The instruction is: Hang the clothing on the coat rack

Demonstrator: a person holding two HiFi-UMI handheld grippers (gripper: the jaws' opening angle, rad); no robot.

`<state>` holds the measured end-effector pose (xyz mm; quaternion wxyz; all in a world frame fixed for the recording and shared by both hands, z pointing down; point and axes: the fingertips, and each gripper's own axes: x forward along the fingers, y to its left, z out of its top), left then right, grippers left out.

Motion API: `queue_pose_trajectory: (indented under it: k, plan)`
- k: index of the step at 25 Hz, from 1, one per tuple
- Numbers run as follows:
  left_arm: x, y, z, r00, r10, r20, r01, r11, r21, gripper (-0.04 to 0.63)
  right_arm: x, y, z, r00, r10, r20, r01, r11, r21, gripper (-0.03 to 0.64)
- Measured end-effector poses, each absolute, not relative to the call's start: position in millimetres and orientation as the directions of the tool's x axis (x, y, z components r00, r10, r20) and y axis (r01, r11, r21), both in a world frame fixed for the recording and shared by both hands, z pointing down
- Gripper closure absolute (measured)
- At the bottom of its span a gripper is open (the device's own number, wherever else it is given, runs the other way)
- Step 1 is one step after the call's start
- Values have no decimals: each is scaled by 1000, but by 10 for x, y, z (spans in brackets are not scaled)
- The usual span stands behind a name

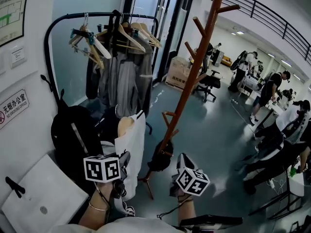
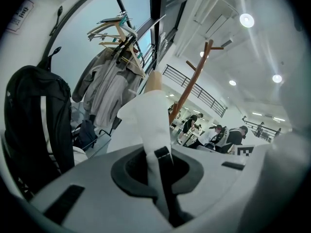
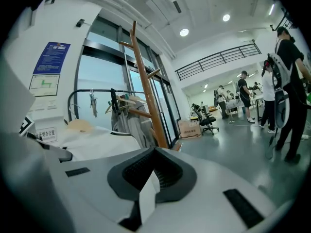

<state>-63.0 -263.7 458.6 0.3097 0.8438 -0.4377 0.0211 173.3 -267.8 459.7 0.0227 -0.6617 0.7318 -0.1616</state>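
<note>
White cloth, thin and limp by the look of it, is in both tools. The white garment (image 1: pixel 132 142) hangs on a pale wooden hanger (image 1: pixel 125 126), low and just left of the coat rack (image 1: pixel 194 72), near its foot. The left gripper (image 2: pixel 159 161) has its jaws nearly together on a fold of that cloth, which rises out of them toward the hanger's shoulder. The right gripper (image 3: pixel 148 186) pinches a small white flap between narrow jaws, seemingly part of the same garment.

I judge the load light and soft, so slip is the worry rather than weight. Cloth can slide off smooth wood, and a pinch on fabric alone steers the stiff hanger poorly. A hold close under the hanger's neck, or on the hanger itself, would give better control. I cannot see its hook.

The coat rack's pegs slant upward and the upper ones are bare. A dark bag (image 1: pixel 160 159) hangs low on the coat rack, on the side nearest the garment. Left of the coat rack and behind it, a black clothes rail (image 1: pixel 68 16) stands close, loaded with hangers and grey coats. A black backpack (image 1: pixel 73 130) sits farther left. Right of the coat rack the floor is open, with people well apart from it, so that side looks the freer approach.
</note>
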Motion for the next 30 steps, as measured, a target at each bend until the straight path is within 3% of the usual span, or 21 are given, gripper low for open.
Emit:
queue_pose_trajectory:
  k: [23, 30]
  plan:
    - [-252, -3950, 4697, 638, -703, 314, -741, -451, 498, 571, 2289, -3790, 4695, -56, -982, 183, -961, 3, -278, 594]
    - [-124, -4197, 4826, 639, -694, 332, -739, -434, 516, 571, 2431, -3941, 4912, -62, -970, 234, -956, -10, -294, 594]
